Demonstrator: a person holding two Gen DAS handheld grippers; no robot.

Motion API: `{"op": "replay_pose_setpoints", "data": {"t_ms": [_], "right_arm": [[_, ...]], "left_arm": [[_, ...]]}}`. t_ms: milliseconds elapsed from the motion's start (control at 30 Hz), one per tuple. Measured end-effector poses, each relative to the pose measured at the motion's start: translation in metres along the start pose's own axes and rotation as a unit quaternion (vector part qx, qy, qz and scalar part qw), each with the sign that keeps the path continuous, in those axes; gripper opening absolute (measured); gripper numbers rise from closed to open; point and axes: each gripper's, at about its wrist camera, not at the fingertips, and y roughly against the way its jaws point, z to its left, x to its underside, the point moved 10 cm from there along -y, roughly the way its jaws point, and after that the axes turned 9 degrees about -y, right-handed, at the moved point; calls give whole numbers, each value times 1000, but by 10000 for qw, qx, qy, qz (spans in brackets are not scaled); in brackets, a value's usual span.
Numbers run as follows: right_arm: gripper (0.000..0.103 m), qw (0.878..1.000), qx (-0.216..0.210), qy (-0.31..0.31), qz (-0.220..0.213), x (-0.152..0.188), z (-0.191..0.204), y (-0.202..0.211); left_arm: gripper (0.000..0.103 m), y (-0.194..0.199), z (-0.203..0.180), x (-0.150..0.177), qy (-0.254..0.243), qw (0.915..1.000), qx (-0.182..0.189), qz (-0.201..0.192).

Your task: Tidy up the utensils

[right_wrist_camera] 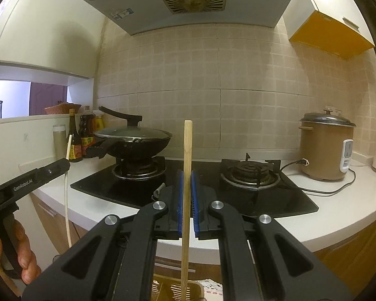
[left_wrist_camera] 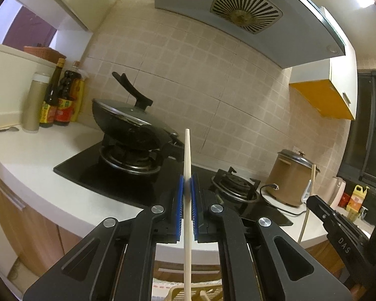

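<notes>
Here, left gripper (left_wrist_camera: 187, 184) fingers clamped on pale chopstick (left_wrist_camera: 188, 155), right gripper (right_wrist_camera: 187, 175) on bamboo chopstick (right_wrist_camera: 187, 148).

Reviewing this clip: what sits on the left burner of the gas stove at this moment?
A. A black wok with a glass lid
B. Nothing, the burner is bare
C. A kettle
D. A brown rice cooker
A: the black wok with its glass lid rests on the left burner, while the brown rice cooker stands on the counter to the right of the stove.
</notes>
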Motion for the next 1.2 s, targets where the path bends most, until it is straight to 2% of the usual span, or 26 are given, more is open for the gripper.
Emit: {"op": "replay_pose_setpoints", "data": {"t_ms": [167,433,533,567,633,700,933,1000,1133,1200], "right_arm": [[5,10000,-53,52,-4,13,3,5],[5,9997,-47,197,-109,22,7,35],[5,9998,-158,123,78,24,8,42],[8,9996,-197,75,160,26,7,44],[19,9990,-253,-40,377,30,5,50],[37,9985,-249,-161,468,33,0,60],[50,9920,-416,-662,988,55,-9,100],[61,9881,-471,-836,1198,66,-10,110],[63,9811,-495,-1140,1482,86,-13,129],[67,9792,-460,-1221,1554,94,-13,139]], "left_arm": [[4,11,0,12,-26,10000,-9,-14],[5,41,-8,24,-119,9998,169,49],[16,48,-10,26,-110,9995,236,149],[21,51,-10,26,-117,9994,253,188],[32,55,-11,27,-153,9991,293,264],[38,62,-10,26,-155,9989,306,319],[53,95,1,35,70,9962,518,699],[59,107,2,41,28,9957,484,785],[63,131,2,54,-103,9947,451,922],[68,144,0,62,-111,9938,476,998]]}}
